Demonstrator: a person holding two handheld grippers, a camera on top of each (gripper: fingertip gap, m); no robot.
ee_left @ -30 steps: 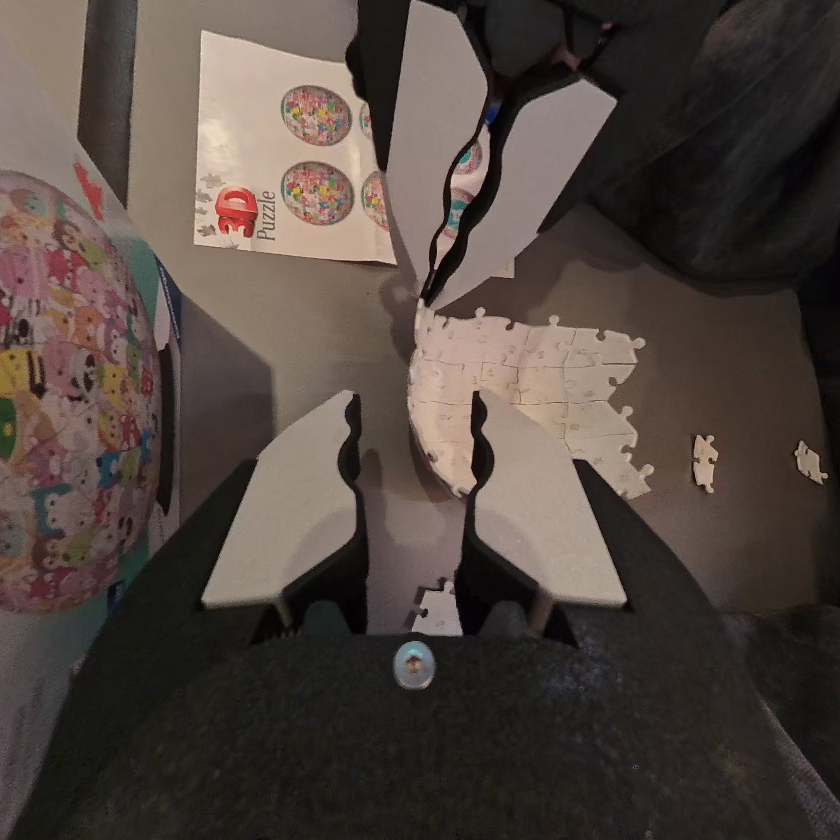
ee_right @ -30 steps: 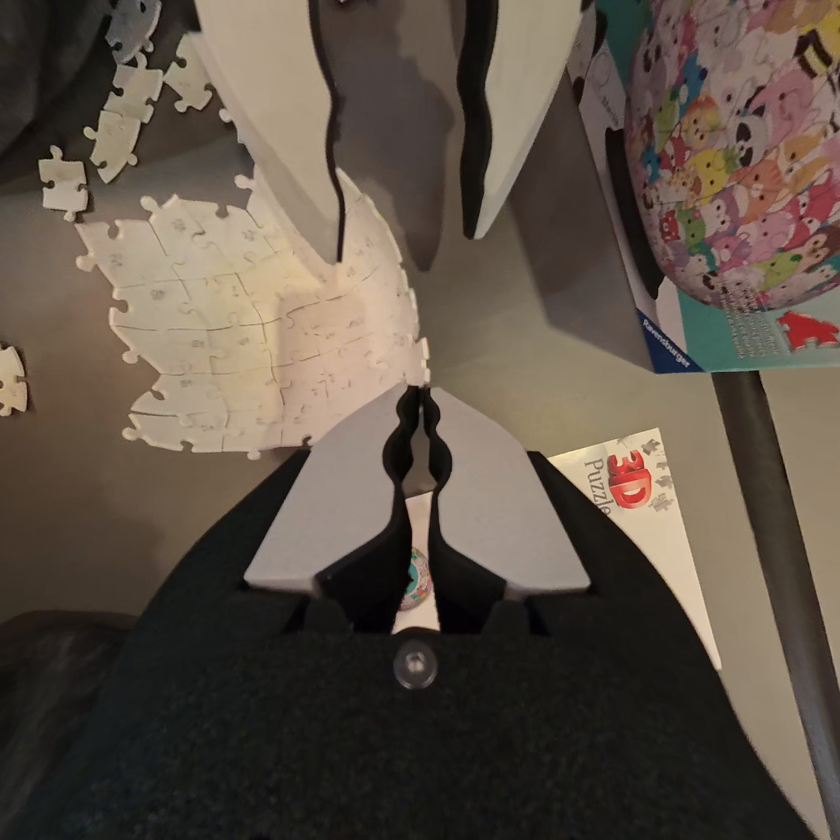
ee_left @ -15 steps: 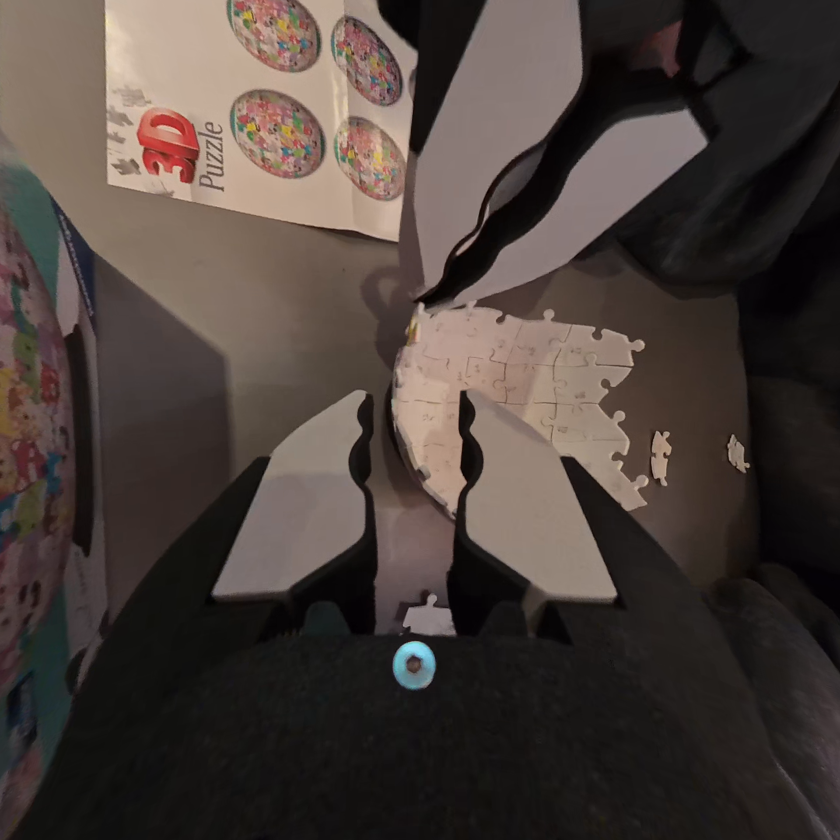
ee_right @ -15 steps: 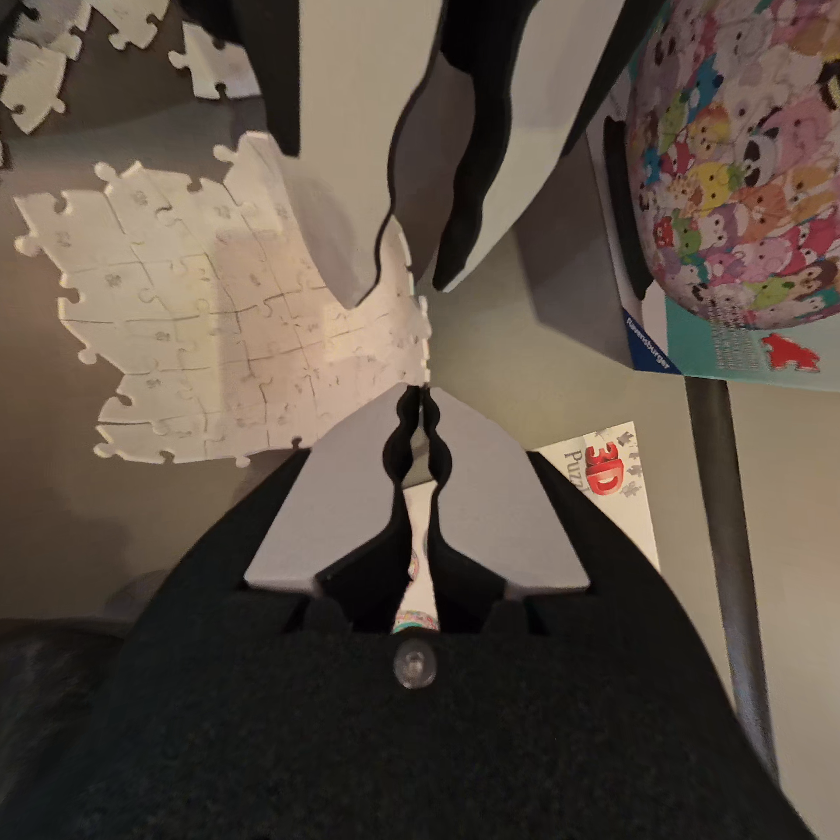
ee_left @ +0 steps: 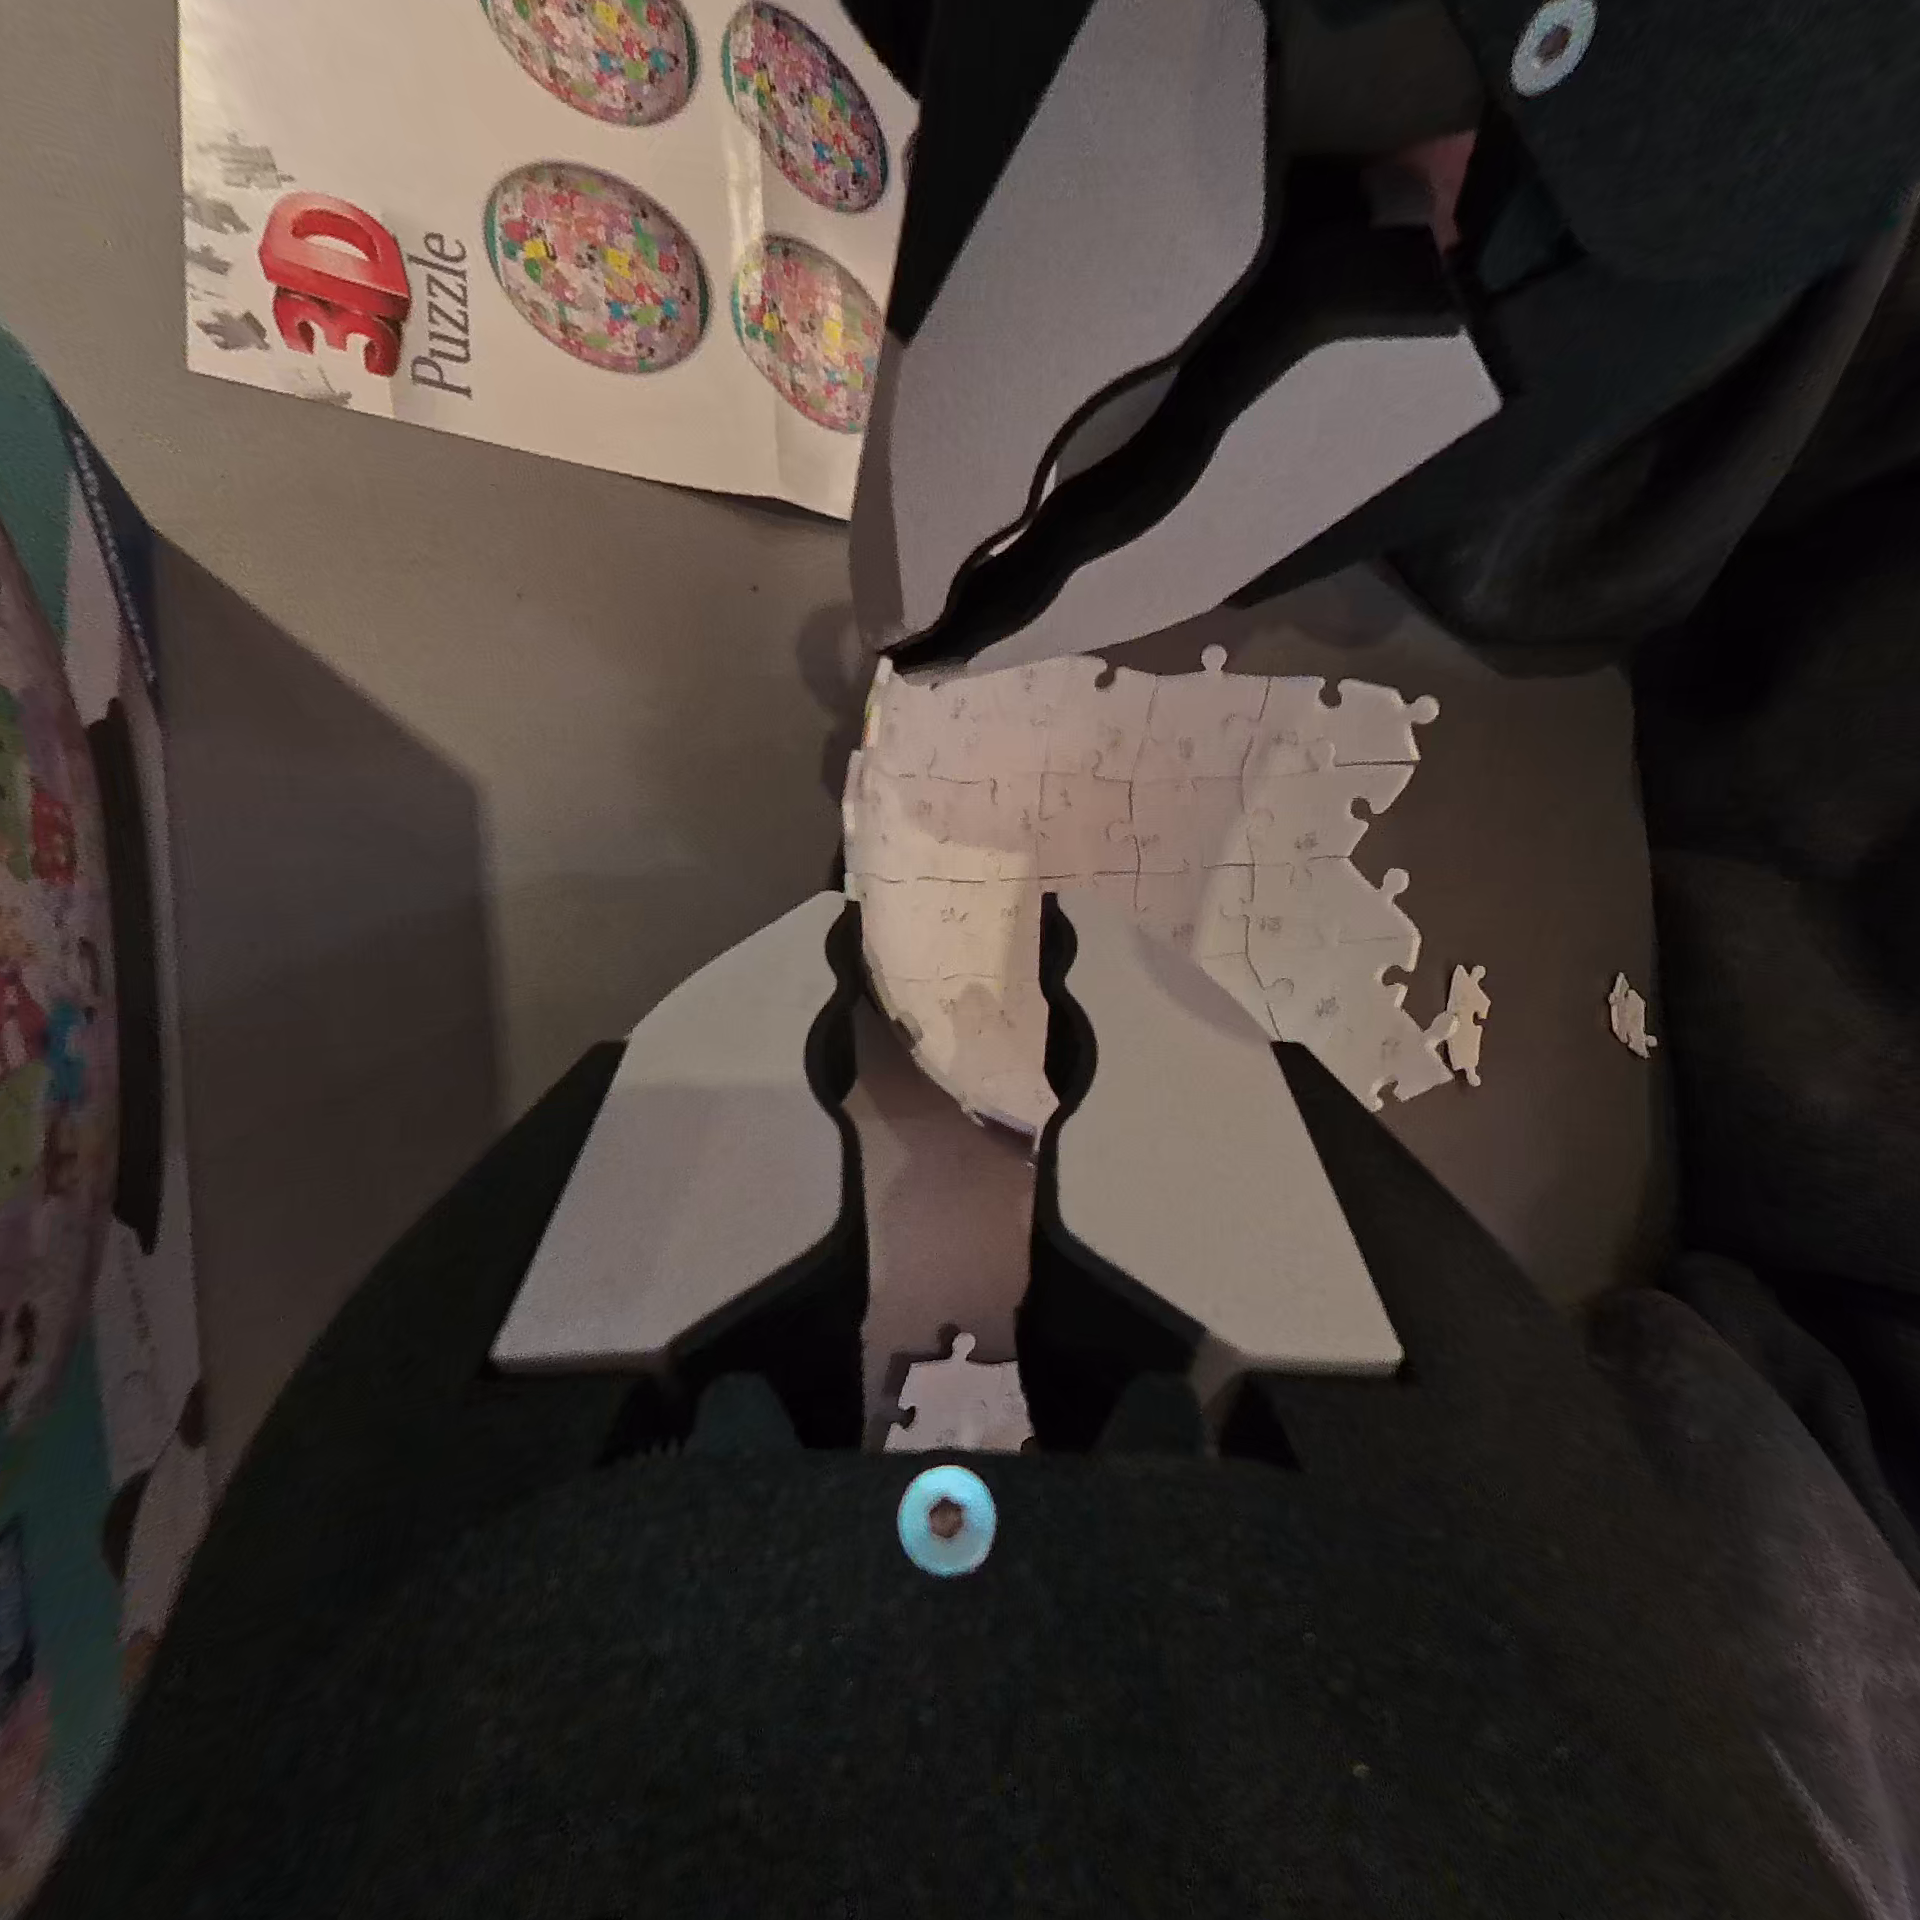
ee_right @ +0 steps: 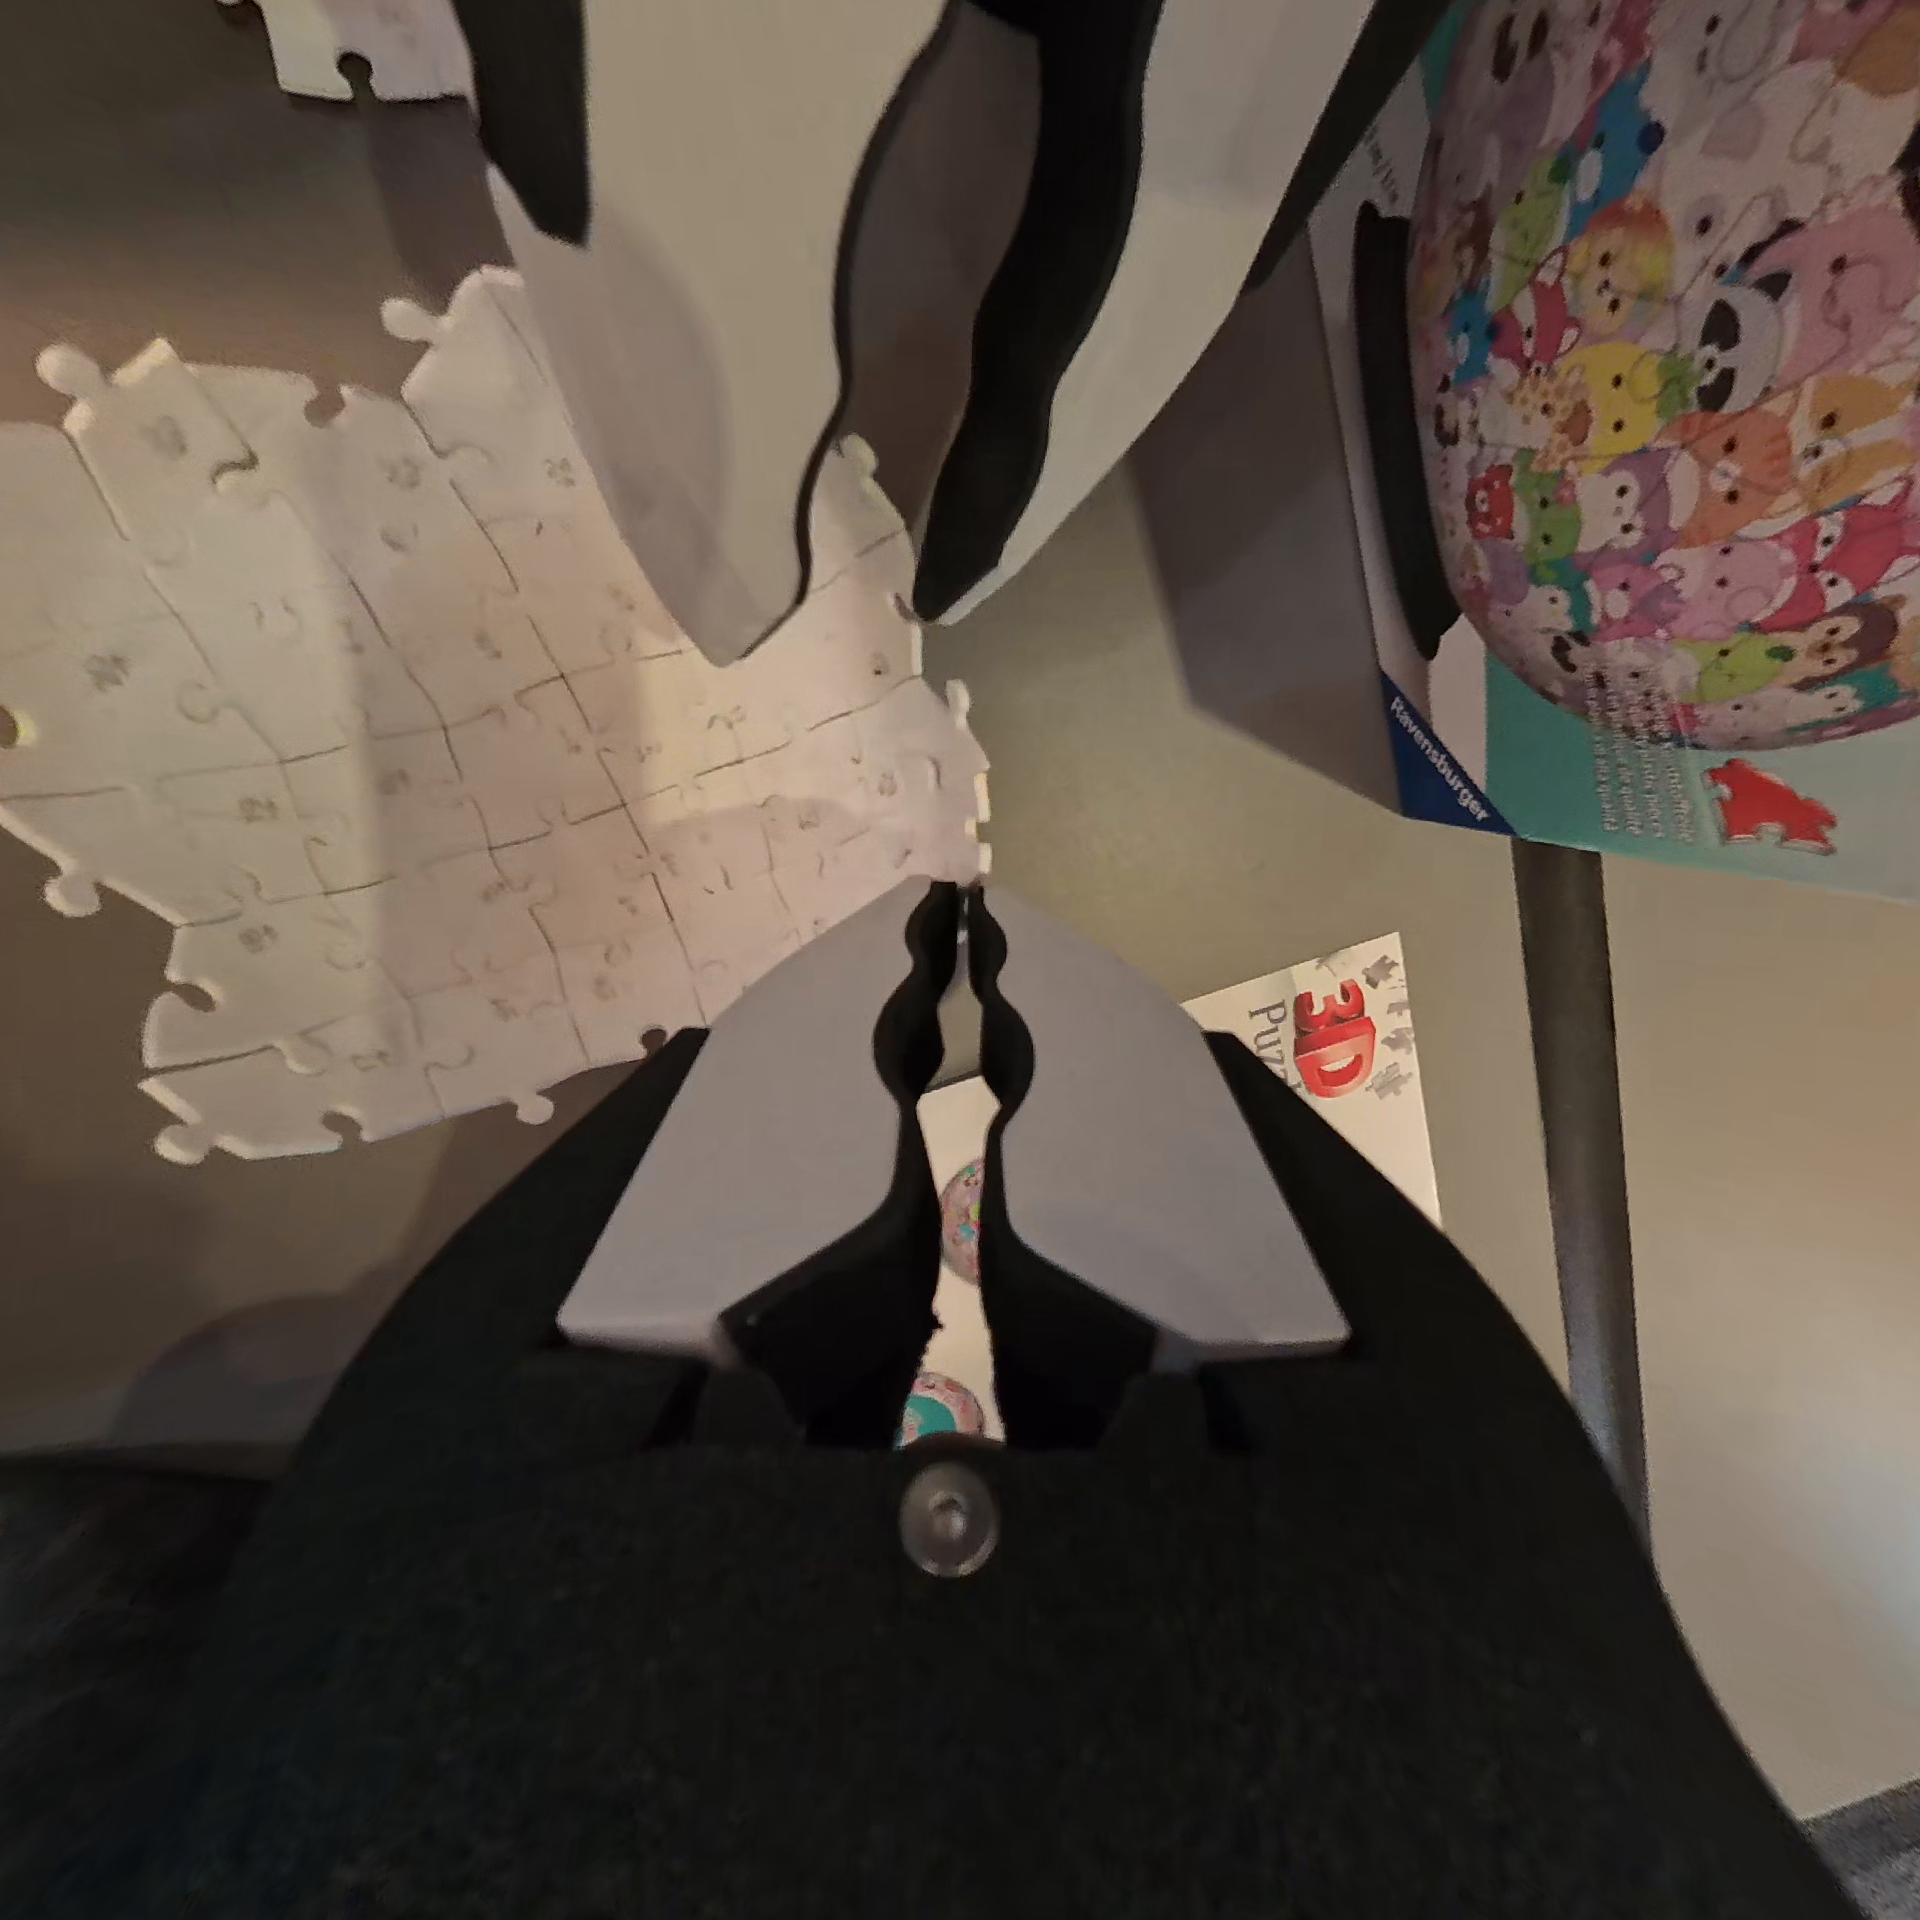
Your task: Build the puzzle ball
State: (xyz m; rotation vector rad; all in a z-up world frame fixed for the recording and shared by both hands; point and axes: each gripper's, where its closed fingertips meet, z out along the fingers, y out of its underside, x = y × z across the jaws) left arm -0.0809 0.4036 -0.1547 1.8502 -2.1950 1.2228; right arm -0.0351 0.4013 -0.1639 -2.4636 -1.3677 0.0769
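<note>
Two views examined. Left wrist view: the left gripper [ee_left: 940,914] stands with its fingers parted by a moderate gap, straddling the near curved rim of the assembled puzzle section [ee_left: 1132,821], which lies white side up on the grey counter [ee_left: 582,675]; the rim runs between the two fingers, the right finger overlaps the section, and contact cannot be confirmed. One loose puzzle piece [ee_left: 961,1397] shows on the counter low in the gap between the fingers. Two more loose pieces [ee_left: 1465,1013] lie to the right of the fingers, beside the section's jagged edge. Beyond the fingertips, the right gripper [ee_left: 914,649] meets the section's far corner with its fingers nearly together. An instruction sheet [ee_left: 520,239] lies ahead and to the left; the puzzle box [ee_left: 62,935] stands at far left. Right wrist view: the right gripper [ee_right: 956,891] has its fingers pressed almost closed, pinching the corner edge of the puzzle section [ee_right: 436,748], which spreads ahead and to the left. The left gripper [ee_right: 842,613] comes in from the far side, fingers apart across the opposite rim. The box [ee_right: 1683,436] stands ahead right, the sheet [ee_right: 1340,1049] just right of the fingers.
</note>
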